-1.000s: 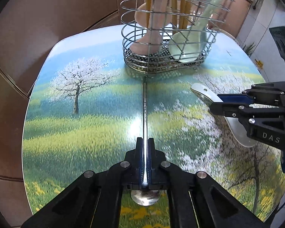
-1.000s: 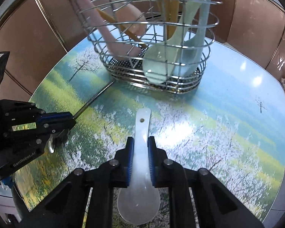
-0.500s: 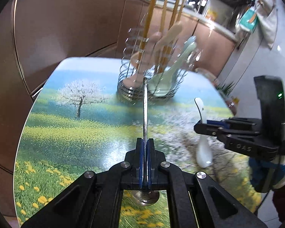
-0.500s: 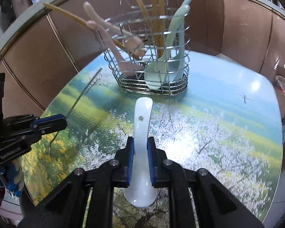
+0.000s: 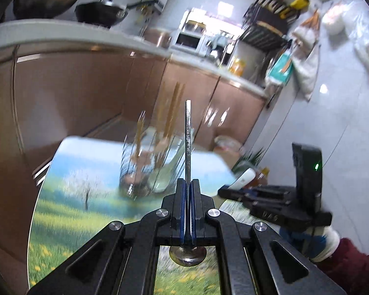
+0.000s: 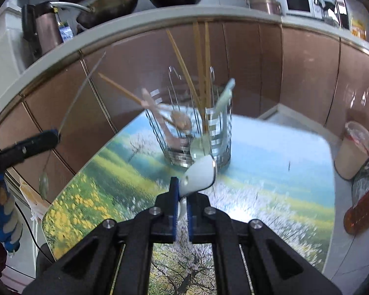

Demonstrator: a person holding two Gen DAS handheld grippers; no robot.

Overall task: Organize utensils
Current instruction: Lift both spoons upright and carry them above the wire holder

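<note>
A slim metal spoon [image 5: 188, 132] stands handle-up in the left tongs [image 5: 188, 191], pinched tight at the neck with its bowl hanging below the pads, while the right tongs [image 6: 182, 196] are clamped almost shut on a white ceramic spoon [image 6: 199, 175], which sits tilted in the grip with its broad end toward the wire caddy [image 6: 196, 132]. Both utensils are clear of the bench [image 6: 270, 172], with its printed meadow scene, and held in the air short of the caddy, which already carries chopsticks [image 6: 204, 73], a pale green spoon [image 6: 225, 97] and pink spoons [image 6: 160, 118]. By the look of it the sorting is well advanced: nothing loose shows on the bench, and what remains is dropping these last two spoons in.
</note>
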